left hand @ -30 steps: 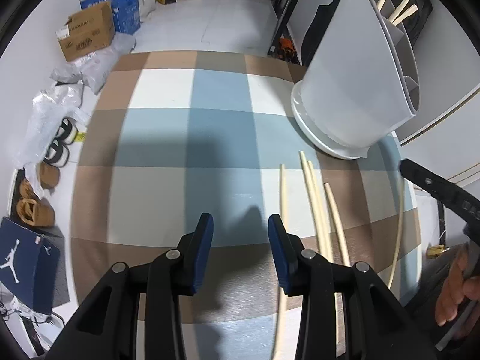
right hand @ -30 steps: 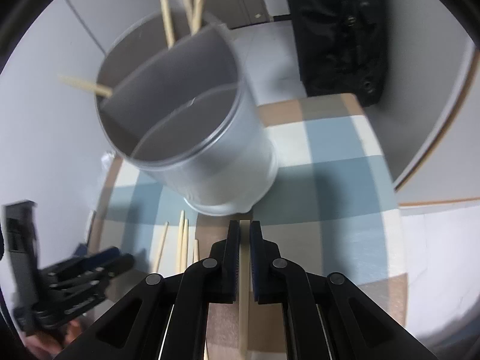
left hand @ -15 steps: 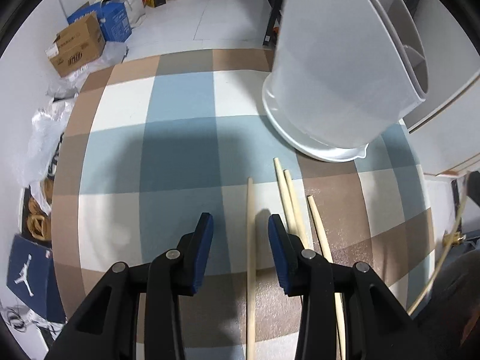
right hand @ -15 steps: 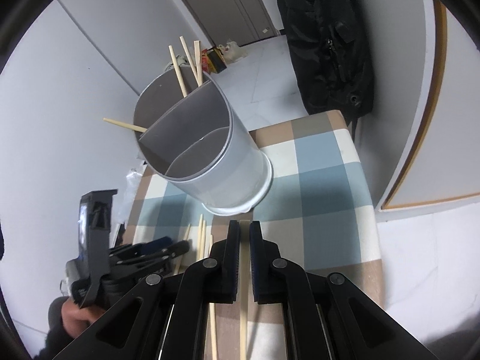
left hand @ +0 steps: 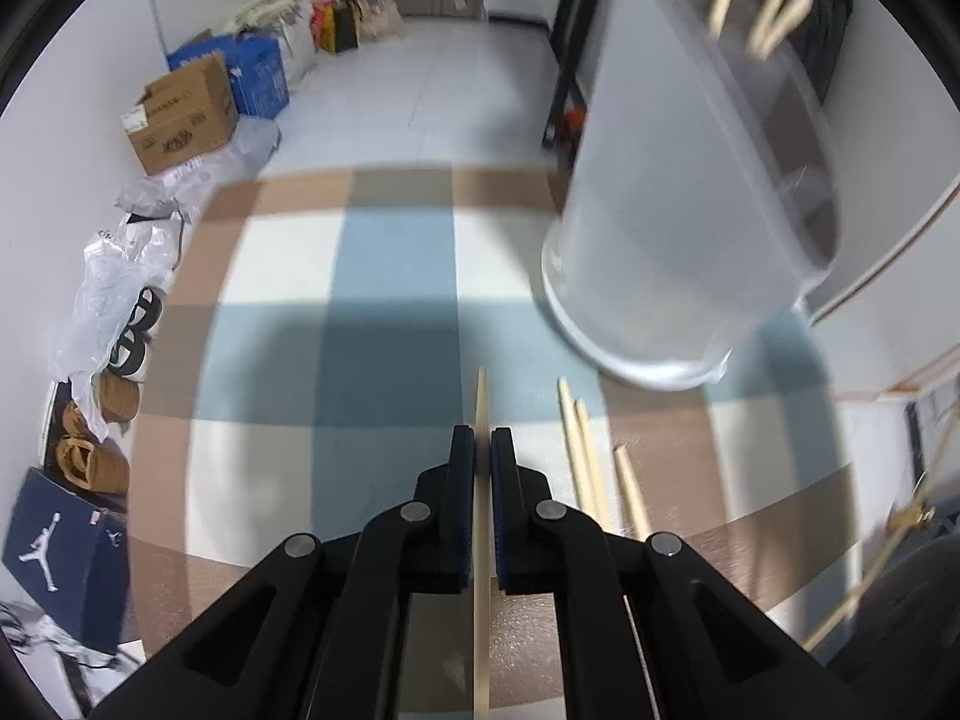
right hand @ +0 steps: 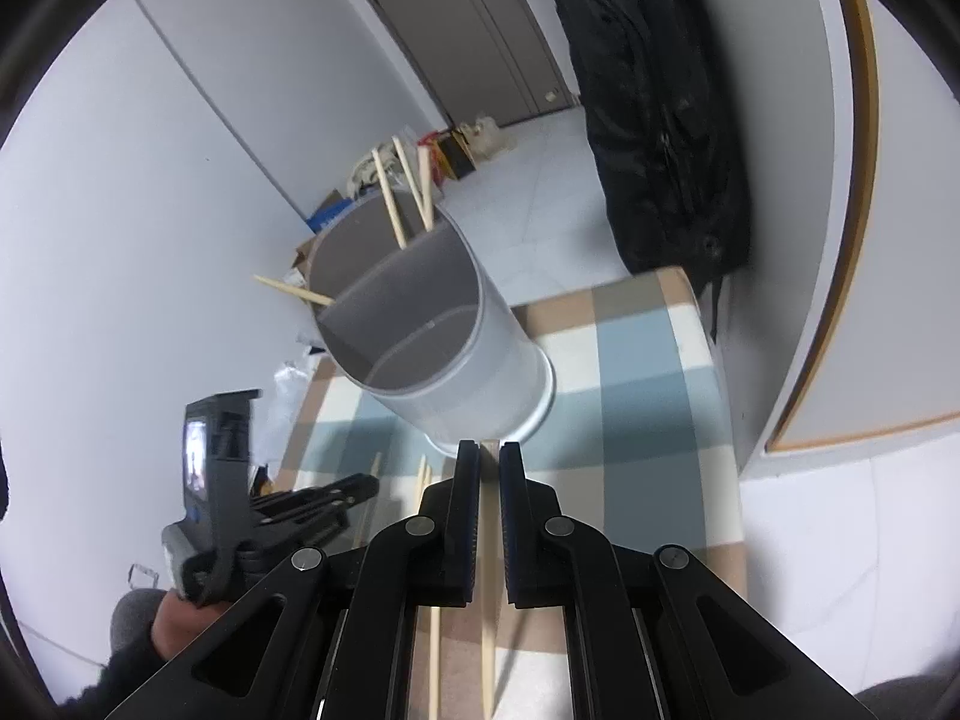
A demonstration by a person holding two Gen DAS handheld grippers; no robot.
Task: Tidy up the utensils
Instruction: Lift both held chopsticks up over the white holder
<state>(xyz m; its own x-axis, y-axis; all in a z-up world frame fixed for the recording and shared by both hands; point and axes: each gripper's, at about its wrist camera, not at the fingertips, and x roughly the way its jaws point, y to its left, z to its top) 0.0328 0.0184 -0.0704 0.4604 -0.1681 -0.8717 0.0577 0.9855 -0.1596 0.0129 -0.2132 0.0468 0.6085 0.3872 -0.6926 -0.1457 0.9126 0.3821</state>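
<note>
A checked tablecloth [left hand: 390, 276] of brown, blue and cream squares lies under the tool. Beyond its far left corner a cardboard box [left hand: 180, 117] sits on the floor beside a blue box [left hand: 258, 75], with crumpled plastic bags [left hand: 114, 276] nearer along the left. At the near left is a dark blue shoebox [left hand: 60, 540]. A black backpack [right hand: 666, 120] hangs far right.
</note>
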